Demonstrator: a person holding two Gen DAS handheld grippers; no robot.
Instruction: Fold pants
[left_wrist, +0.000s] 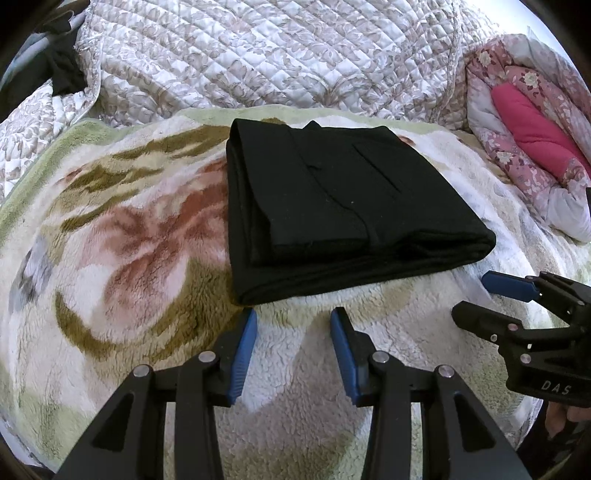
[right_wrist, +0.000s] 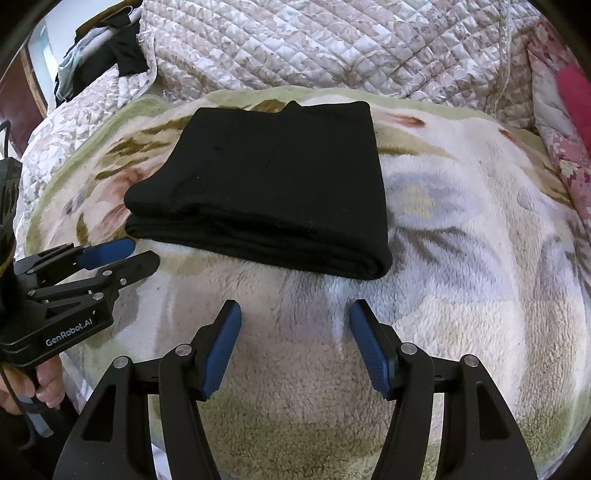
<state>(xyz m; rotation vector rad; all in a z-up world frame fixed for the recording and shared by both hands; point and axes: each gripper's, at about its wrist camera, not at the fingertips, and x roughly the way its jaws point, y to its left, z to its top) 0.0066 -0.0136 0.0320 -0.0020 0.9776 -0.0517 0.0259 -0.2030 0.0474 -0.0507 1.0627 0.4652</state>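
Black pants (left_wrist: 343, 206) lie folded into a compact rectangle on a fleecy floral blanket (left_wrist: 122, 258), seen from my left wrist. My left gripper (left_wrist: 293, 343) hovers just short of them, jaws spread, holding nothing. From my right wrist, the pants (right_wrist: 269, 184) sit ahead and slightly left. My right gripper (right_wrist: 295, 339) hangs above the blanket, jaws wide apart and empty.
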